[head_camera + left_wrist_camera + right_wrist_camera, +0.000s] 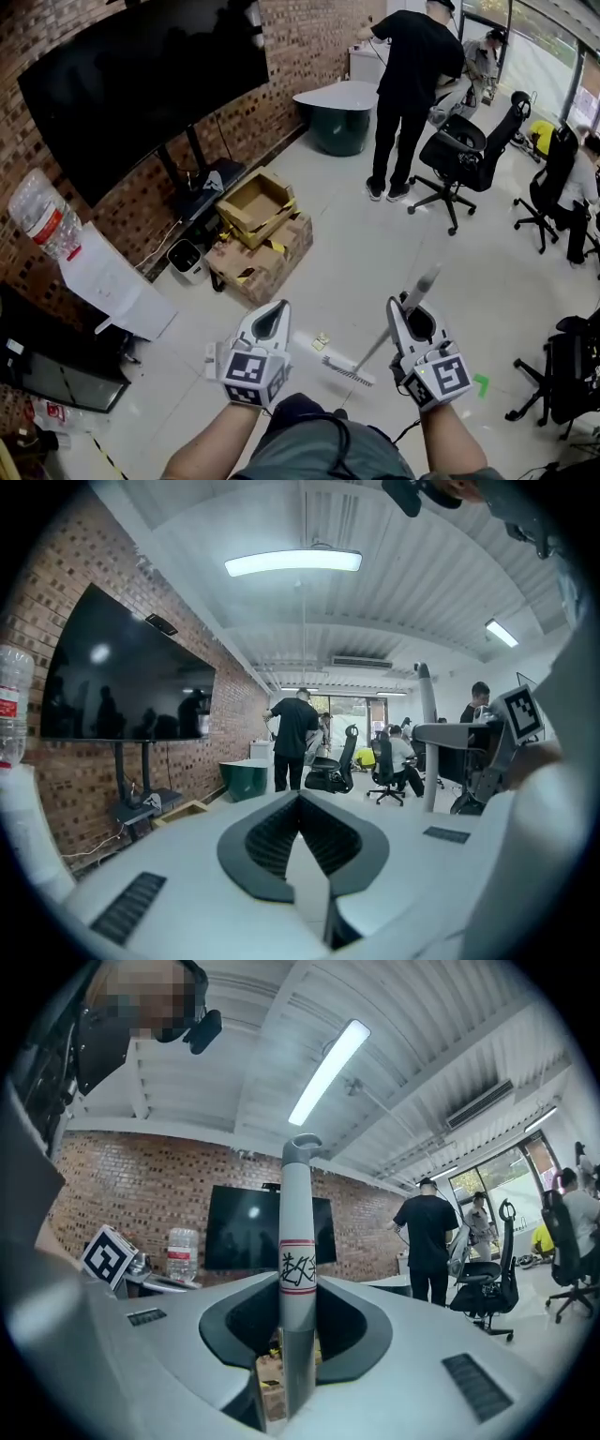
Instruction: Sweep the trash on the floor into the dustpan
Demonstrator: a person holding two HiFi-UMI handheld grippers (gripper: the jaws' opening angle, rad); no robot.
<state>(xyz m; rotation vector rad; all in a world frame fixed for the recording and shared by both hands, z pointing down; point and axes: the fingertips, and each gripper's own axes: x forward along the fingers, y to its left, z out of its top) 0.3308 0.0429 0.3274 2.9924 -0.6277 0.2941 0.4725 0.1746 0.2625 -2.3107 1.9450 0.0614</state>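
Fingers of my right gripper (411, 313) are pinching the broom handle (297, 1232); my left gripper (275, 313) is pressing its fingers together above pale floor (375, 246), near cardboard boxes (259, 234).

We read the shells of the left hand-held gripper (272, 320) and the right hand-held gripper (419, 324) as matt grey-white moulded plastic, with dark ribbed pads (267, 841) inside. The broom handle (297, 1241) is smooth satin grey and carries a paper label (297, 1269). The floor (375, 262) is smooth and glossy. At upper left, the wall (309, 37) is rough brick and the screen (141, 84) glossy black. The cardboard boxes (255, 211) are matt brown.
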